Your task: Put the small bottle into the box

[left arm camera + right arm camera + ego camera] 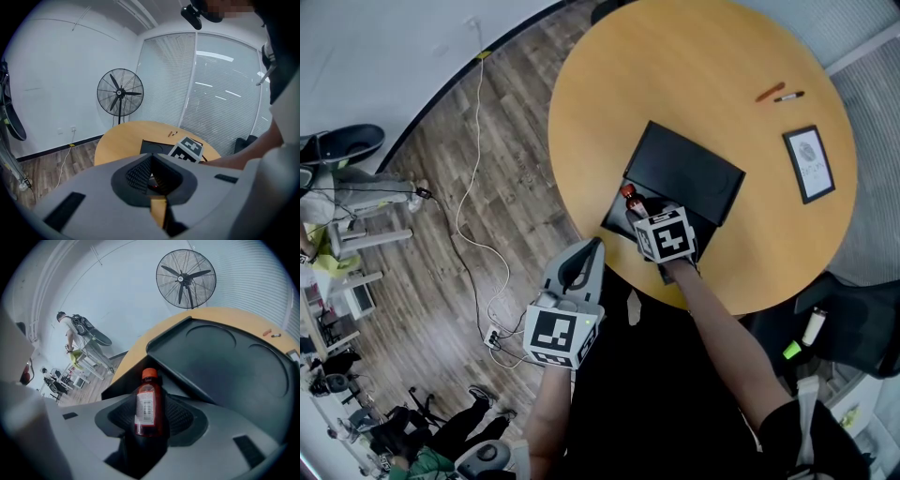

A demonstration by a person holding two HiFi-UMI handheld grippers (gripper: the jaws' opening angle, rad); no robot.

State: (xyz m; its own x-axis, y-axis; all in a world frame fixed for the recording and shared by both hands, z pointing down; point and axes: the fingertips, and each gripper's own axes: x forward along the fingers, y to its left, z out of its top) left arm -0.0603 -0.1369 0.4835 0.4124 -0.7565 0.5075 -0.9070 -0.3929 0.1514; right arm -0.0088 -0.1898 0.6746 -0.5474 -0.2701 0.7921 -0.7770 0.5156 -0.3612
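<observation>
The small bottle [634,202] stood over the box [686,172] at the near edge of the table [609,103], pens [780,94] and frame [809,164] farther right.

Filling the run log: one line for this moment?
right gripper: shut on small bottle | at open box | left gripper: shut, empty, beside table

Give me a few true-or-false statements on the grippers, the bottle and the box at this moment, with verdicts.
1. The right gripper is shut on the small bottle. True.
2. The bottle's cap is blue. False: it is orange.
3. The left gripper grips the box's lid. False: it is off the table's edge, over the floor, jaws together on nothing.
4. The box is open, with its lid swung back. True.
5. The table is square. False: it is round.
6. Two pens lie on the table beyond the box. True.
</observation>
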